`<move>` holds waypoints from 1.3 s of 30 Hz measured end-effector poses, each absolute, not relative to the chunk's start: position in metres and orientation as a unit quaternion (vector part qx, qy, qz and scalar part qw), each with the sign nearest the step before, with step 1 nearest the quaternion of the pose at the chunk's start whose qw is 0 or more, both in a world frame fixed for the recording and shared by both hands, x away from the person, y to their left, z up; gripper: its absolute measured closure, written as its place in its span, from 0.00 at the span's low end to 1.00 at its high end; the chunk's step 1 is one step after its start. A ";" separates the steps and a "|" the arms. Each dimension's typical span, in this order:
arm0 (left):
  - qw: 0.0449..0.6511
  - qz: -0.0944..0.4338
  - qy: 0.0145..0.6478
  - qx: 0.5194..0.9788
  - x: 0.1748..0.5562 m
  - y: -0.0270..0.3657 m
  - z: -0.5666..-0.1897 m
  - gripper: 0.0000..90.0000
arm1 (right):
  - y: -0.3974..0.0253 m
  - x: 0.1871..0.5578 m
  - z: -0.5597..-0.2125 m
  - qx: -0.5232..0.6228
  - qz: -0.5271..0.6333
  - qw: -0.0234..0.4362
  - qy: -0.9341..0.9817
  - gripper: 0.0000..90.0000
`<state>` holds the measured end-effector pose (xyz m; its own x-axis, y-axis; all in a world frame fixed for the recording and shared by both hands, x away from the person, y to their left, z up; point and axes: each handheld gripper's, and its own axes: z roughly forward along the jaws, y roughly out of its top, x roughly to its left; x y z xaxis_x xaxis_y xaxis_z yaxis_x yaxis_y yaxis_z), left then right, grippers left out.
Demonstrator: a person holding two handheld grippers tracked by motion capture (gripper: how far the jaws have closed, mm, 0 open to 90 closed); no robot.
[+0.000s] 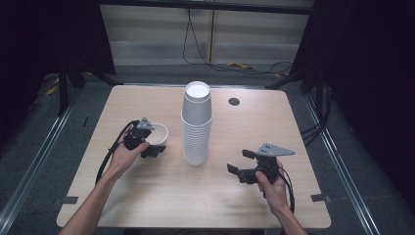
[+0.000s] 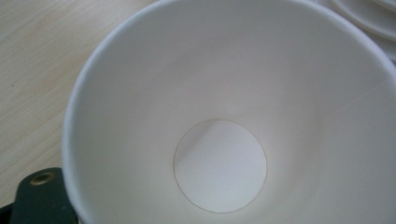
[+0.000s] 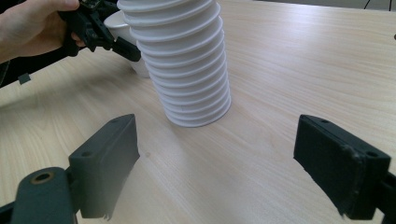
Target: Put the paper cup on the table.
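1. High view: left claw grips single cup at its rim, left of table centre, beside cup stack.
2. Right claw is wide open and empty, toward the near right corner.
3. Keep the rim grip light, lift straight.

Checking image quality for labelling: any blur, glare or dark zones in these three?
High view: table evenly lit, surroundings very dark. Left gripper view: single cup close up, soft, washed-out white. Right gripper view: near jaws slightly blurred, cup stack sharp, soft shadow beneath it.

left gripper sits low, hand wrapped round it; right gripper has jaws spread wide, aimed left.
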<state>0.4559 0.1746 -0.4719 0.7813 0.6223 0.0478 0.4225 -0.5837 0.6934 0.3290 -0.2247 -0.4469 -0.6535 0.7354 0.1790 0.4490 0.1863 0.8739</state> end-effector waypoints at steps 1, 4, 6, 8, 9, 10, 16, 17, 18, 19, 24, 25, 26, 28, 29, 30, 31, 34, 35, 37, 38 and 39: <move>0.342 0.149 0.294 0.880 0.453 0.174 -0.472 0.15 | -0.225 0.329 -0.447 0.392 0.503 0.144 0.757 0.15; 0.343 0.149 0.296 0.879 0.453 0.175 -0.472 0.16 | -0.224 0.329 -0.447 0.393 0.503 0.145 0.756 0.15; 0.345 0.143 0.302 0.877 0.454 0.177 -0.473 0.16 | -0.223 0.329 -0.447 0.392 0.504 0.144 0.756 0.15; 0.348 0.139 0.308 0.874 0.454 0.179 -0.475 0.16 | -0.223 0.328 -0.446 0.390 0.505 0.143 0.757 0.15; 0.346 0.134 0.311 0.875 0.454 0.180 -0.476 0.16 | -0.223 0.328 -0.446 0.389 0.505 0.144 0.757 0.15; 0.345 0.136 0.311 0.875 0.453 0.180 -0.477 0.17 | -0.223 0.329 -0.447 0.390 0.505 0.144 0.756 0.15; 0.328 0.130 0.311 0.882 0.446 0.176 -0.482 0.18 | -0.222 0.329 -0.448 0.388 0.504 0.142 0.758 0.15; 0.328 0.125 0.312 0.883 0.447 0.178 -0.483 0.18 | -0.222 0.329 -0.447 0.389 0.503 0.142 0.759 0.15; 0.333 0.125 0.315 0.880 0.447 0.179 -0.485 0.18 | -0.221 0.328 -0.447 0.388 0.503 0.142 0.759 0.15; 0.333 0.124 0.315 0.880 0.447 0.181 -0.485 0.18 | -0.221 0.328 -0.447 0.388 0.504 0.142 0.758 0.15; 0.348 0.116 0.326 0.871 0.445 0.192 -0.487 0.18 | -0.223 0.329 -0.447 0.391 0.503 0.143 0.757 0.15; 0.345 0.114 0.325 0.873 0.445 0.195 -0.487 0.18 | -0.223 0.329 -0.447 0.391 0.503 0.143 0.757 0.15; 0.347 0.110 0.329 0.871 0.444 0.196 -0.487 0.18 | -0.223 0.329 -0.447 0.391 0.503 0.143 0.757 0.15; 0.348 0.112 0.335 0.868 0.441 0.201 -0.486 0.18 | -0.223 0.329 -0.447 0.392 0.502 0.143 0.758 0.15; 0.347 0.116 0.332 0.870 0.439 0.204 -0.485 0.18 | -0.223 0.329 -0.448 0.391 0.502 0.144 0.758 0.15; 0.347 0.116 0.336 0.868 0.438 0.205 -0.485 0.18 | -0.222 0.329 -0.448 0.390 0.502 0.144 0.758 0.15; 0.345 0.117 0.333 0.870 0.436 0.206 -0.485 0.17 | -0.222 0.329 -0.448 0.390 0.502 0.143 0.758 0.15; 0.350 0.124 0.338 0.865 0.431 0.210 -0.485 0.18 | -0.222 0.330 -0.448 0.392 0.501 0.143 0.758 0.15; 0.354 0.124 0.344 0.861 0.429 0.211 -0.484 0.18 | -0.222 0.330 -0.448 0.392 0.501 0.142 0.758 0.15; 0.356 0.121 0.343 0.861 0.428 0.214 -0.483 0.18 | -0.222 0.330 -0.448 0.392 0.501 0.143 0.758 0.15; 0.358 0.122 0.343 0.860 0.426 0.215 -0.483 0.18 | -0.222 0.330 -0.448 0.393 0.502 0.143 0.757 0.15; 0.356 0.126 0.341 0.861 0.424 0.215 -0.482 0.18 | -0.222 0.330 -0.448 0.393 0.502 0.142 0.757 0.15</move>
<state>0.4239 0.2155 -0.4816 0.7355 0.6771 -0.0258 0.4978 -0.5141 0.6985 0.3295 -0.2221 -0.4479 -0.6507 0.7378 0.1794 0.4528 0.1874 0.8717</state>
